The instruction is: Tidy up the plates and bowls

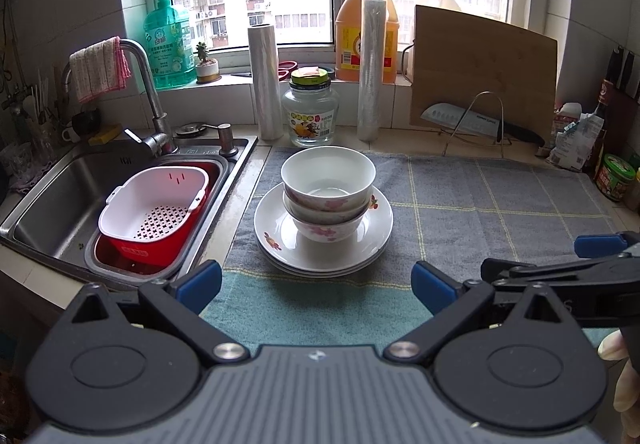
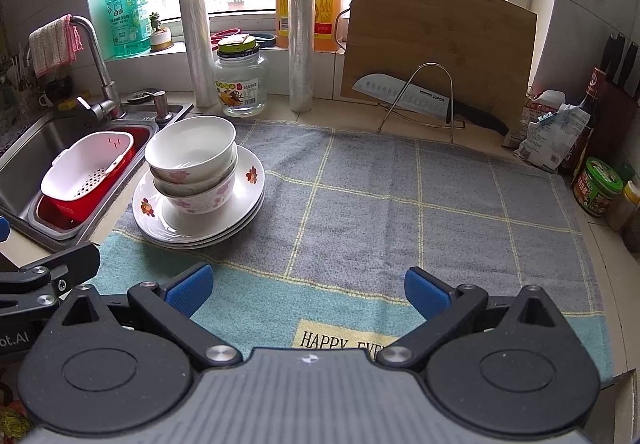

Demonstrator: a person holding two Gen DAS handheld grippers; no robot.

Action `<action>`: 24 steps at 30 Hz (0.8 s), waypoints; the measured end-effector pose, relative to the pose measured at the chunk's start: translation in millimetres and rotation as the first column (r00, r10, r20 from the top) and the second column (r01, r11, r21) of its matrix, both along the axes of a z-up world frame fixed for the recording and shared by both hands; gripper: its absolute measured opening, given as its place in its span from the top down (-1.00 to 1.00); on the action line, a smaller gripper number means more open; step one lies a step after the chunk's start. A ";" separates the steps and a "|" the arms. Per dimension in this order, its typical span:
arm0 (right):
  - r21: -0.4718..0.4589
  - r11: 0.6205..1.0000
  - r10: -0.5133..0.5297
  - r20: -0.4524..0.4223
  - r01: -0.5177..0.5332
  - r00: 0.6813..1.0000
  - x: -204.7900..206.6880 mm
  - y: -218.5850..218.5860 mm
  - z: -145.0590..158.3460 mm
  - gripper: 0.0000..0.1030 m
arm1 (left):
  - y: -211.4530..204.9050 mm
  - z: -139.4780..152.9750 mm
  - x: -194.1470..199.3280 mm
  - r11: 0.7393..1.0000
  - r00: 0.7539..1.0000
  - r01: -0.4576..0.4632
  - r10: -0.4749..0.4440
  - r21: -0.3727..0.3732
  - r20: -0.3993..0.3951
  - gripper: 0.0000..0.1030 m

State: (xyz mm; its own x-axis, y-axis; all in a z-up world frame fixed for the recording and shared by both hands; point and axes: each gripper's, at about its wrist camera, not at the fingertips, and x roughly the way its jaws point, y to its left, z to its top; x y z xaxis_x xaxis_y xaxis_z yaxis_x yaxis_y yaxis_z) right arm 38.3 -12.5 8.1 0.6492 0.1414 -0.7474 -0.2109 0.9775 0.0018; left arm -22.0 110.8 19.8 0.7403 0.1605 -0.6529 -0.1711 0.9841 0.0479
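Stack of three bowls, white with pink flowers, nested upright on a pile of white plates with orange flower marks; the pile rests on a grey-and-teal checked towel spread over the counter, at the towel's edge nearest the sink; in the sink, a white perforated basket sits inside a red tub; behind the stack, against the wall, a glass jar between two upright rolls of plastic film; further right, a wooden cutting board leaning on the wall with a knife on a wire stand before it. Left gripper, fingers wide apart and empty, near the stack but not touching; right gripper, fingers likewise apart and empty, over bare towel, the stack well to its left.
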 end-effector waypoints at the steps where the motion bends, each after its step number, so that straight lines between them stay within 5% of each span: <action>1: -0.001 1.000 -0.001 0.001 0.001 1.000 -0.1 0.1 0.0 -1.00 | 0.0 0.1 0.0 1.000 1.000 0.001 -0.001 -0.001 0.000 -0.95; 24: 0.000 1.000 -0.006 -0.001 0.006 1.000 2.7 -0.1 0.7 -1.00 | -0.5 2.0 -0.4 1.000 1.000 -0.004 0.004 0.011 0.005 -0.95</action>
State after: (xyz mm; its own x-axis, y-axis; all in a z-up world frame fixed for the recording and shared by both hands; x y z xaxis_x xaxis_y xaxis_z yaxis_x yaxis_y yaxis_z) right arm 40.9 -12.6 8.8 0.6492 0.1379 -0.7480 -0.2053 0.9787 0.0022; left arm -22.4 110.4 21.8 0.7427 0.1706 -0.6475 -0.1756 0.9828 0.0576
